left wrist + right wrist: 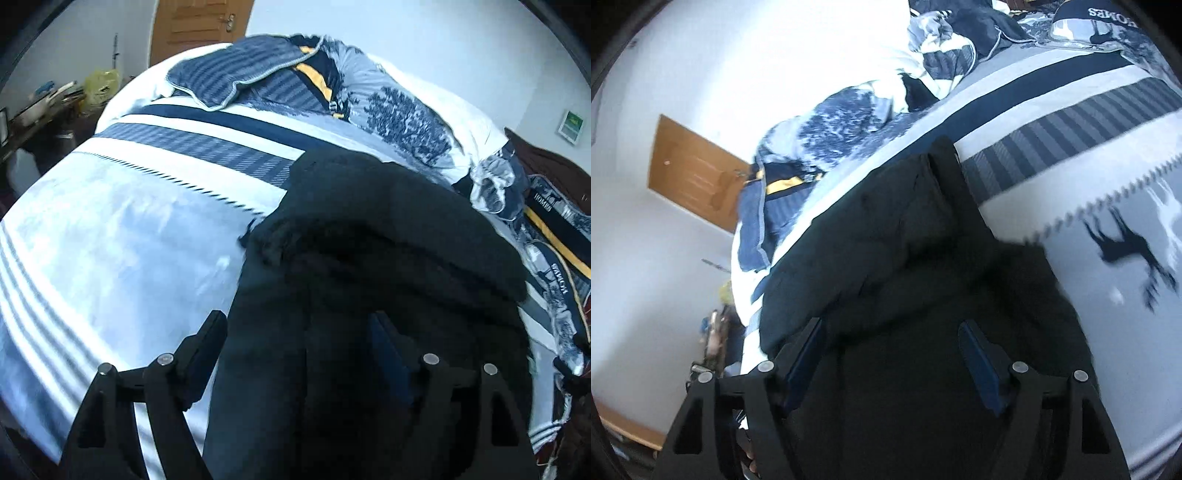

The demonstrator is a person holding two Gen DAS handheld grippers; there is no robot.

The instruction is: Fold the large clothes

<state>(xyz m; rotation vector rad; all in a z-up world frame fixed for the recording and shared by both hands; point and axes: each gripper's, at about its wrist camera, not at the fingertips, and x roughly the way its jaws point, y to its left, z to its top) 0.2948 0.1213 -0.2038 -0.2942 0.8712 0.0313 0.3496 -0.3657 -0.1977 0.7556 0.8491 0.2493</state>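
Closest to the lens in the left wrist view is the left gripper (pixel 295 332), with its two black fingers spread wide. The dark garment (pixel 369 258) runs up between them, but neither pad presses on it, so nothing is held. The left finger (pixel 207 343) hangs over the pale bedspread (pixel 129 229) and the right one sits over the dark cloth.

Same deal in the right wrist view: the right gripper (pixel 890 347) has its two fingers standing wide apart, blue pads facing in, with the garment (pixel 905 258) spread under and between them and no grip on it. A bit of the person's hand shows at the very bottom edge, too dark to say much.

So there's one garment, black or very dark, thick looking, lying in a rumpled, partly doubled-over heap on the bed. I can't tell what kind of clothing it is.

Further out, the bedspread is pale blue-white with one broad navy band and one grey striped band across it, plus one black horse print (pixel 1126 251) that I can count in the right view.

Beyond that is a bunched-up quilt (pixel 406 114) with a blue tree print, and one blue striped pillow (pixel 240 74) at the far end.

Farthest back there's one wooden door (pixel 199 26) in a white wall, and a cluttered desk (pixel 44 107) off to the left.
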